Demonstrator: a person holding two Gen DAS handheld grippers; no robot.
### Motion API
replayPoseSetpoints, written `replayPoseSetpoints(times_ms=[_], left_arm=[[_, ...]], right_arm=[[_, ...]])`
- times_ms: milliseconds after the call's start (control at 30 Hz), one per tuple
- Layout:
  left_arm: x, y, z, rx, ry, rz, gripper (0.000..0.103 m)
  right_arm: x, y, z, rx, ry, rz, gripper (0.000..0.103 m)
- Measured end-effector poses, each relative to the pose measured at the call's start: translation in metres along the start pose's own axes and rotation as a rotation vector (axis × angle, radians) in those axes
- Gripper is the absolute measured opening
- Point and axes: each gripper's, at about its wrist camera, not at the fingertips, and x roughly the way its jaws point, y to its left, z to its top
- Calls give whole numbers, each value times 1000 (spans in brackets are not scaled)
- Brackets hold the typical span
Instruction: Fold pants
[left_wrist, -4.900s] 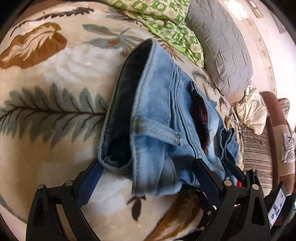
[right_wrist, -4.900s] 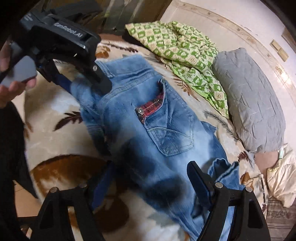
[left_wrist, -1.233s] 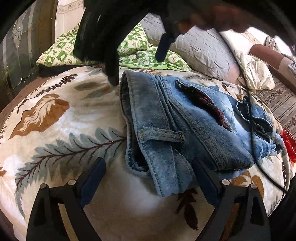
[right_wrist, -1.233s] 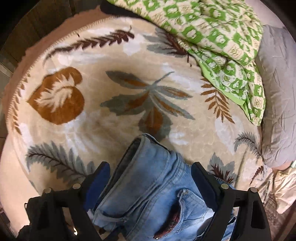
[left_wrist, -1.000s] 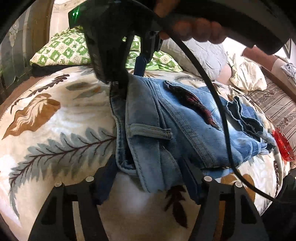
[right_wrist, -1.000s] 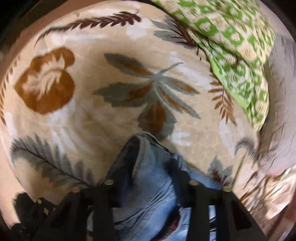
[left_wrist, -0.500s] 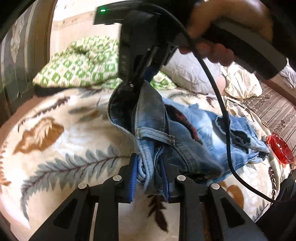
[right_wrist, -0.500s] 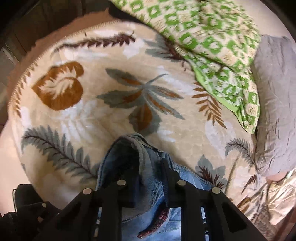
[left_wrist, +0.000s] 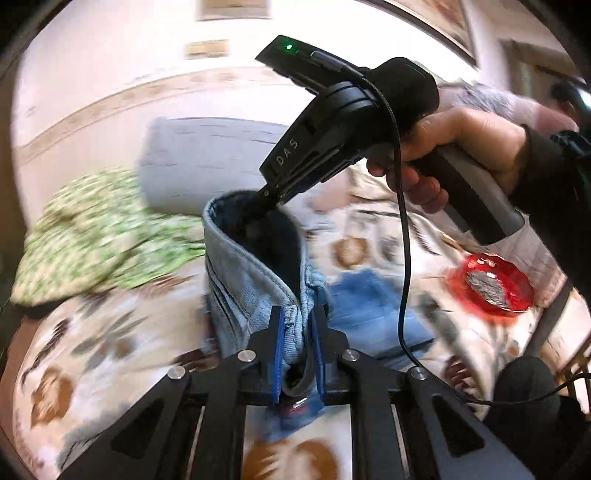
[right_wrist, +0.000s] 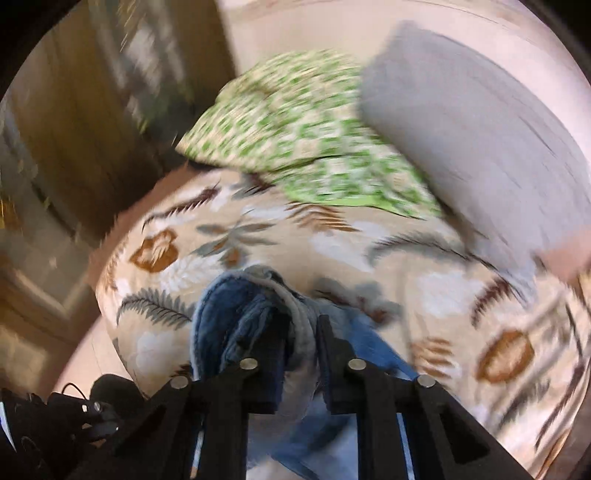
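The light blue denim pants (left_wrist: 255, 273) hang lifted above the leaf-patterned bed blanket (left_wrist: 110, 332). My left gripper (left_wrist: 297, 317) is shut on the near end of the waistband. My right gripper (left_wrist: 275, 195) is shut on the far end of the waistband, so the band stretches between the two with the dark inside showing. In the right wrist view the right gripper (right_wrist: 301, 328) pinches bunched denim (right_wrist: 258, 295), and the rest of the pants (right_wrist: 369, 350) trails down to the blanket (right_wrist: 332, 240). Both views are blurred by motion.
A green patterned cloth (left_wrist: 92, 236) and a grey pillow (left_wrist: 207, 158) lie at the head of the bed; both show in the right wrist view, cloth (right_wrist: 295, 147) and pillow (right_wrist: 461, 129). A red dish (left_wrist: 491, 284) sits at the right. A wooden wall (right_wrist: 92, 110) stands at the left.
Both grippers closed on the waistband about a second ago and have since lifted the pants up off the blanket. The cameras have tilted upward.
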Motion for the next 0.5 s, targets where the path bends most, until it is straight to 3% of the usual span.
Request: replayPoseSetpoints(times_ms=[100,267,333,500], left_arm=[[49,-44,8,67,76,-67,14],[130,-105,-15,174,259,-111,14],[148,-114,-27,190,301,-115,14],[154,-117,-29,201,311,-103,14]], right_arm=[[-19,-66,-37,122,-32,-21,11],[16,-150,-103,293,44,-44,10],[38,-164,-126,324,76,-30,10],[73,-177,-153,354,102,7,10]])
